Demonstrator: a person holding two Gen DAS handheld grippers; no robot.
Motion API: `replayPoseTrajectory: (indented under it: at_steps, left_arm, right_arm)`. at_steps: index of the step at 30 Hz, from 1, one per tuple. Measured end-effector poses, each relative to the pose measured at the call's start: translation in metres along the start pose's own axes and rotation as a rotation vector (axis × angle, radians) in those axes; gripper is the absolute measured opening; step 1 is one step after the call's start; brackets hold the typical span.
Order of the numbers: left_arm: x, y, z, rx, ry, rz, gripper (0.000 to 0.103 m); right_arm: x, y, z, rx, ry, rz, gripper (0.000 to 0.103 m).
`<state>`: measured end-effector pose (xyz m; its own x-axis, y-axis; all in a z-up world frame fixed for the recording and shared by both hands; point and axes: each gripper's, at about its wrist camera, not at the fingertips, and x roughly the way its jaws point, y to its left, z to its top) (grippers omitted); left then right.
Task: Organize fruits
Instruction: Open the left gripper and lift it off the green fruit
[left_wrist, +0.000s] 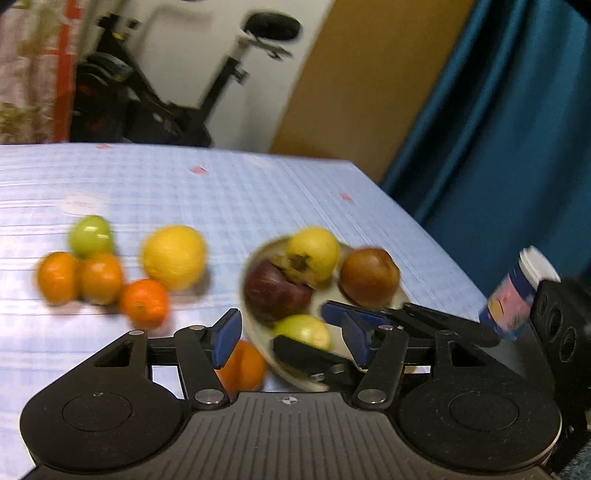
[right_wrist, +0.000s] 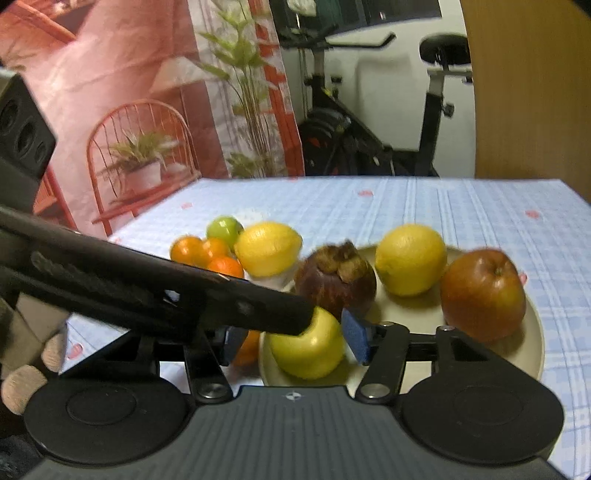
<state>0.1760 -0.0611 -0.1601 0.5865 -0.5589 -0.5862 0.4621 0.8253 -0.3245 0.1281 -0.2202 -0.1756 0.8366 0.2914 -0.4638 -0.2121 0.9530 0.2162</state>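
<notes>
A beige plate (right_wrist: 532, 325) holds a dark mangosteen (right_wrist: 334, 284), a lemon (right_wrist: 412, 260), a red apple (right_wrist: 484, 295) and a yellow-green apple (right_wrist: 306, 349). My right gripper (right_wrist: 295, 339) is open, its jaws standing on either side of the yellow-green apple. My left gripper (left_wrist: 291, 338) is open above the plate's near rim (left_wrist: 258, 332), crossing over the right one. On the cloth to the left lie a lemon (left_wrist: 173, 256), a green apple (left_wrist: 90, 236) and three oranges (left_wrist: 99, 277). Another orange (left_wrist: 242, 365) sits under the left gripper.
The table has a blue checked cloth (left_wrist: 221, 195). A printed cup with a white lid (left_wrist: 517, 291) stands near the right table edge. An exercise bike (right_wrist: 369, 136), a blue curtain (left_wrist: 498, 129) and a printed backdrop (right_wrist: 129, 110) lie beyond the table.
</notes>
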Motion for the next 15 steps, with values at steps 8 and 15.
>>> replayPoseTrajectory:
  at_steps: [8,15]
  left_arm:
    - [-0.053,0.055,-0.004,-0.194,-0.142,0.191,0.063]
    - [-0.075,0.082,0.006,-0.227,-0.216,0.270,0.061]
  right_arm:
    - [-0.002,0.002,0.000,-0.016,-0.051,0.032,0.059]
    - [-0.002,0.007,0.001,-0.031,-0.057,0.050,0.059]
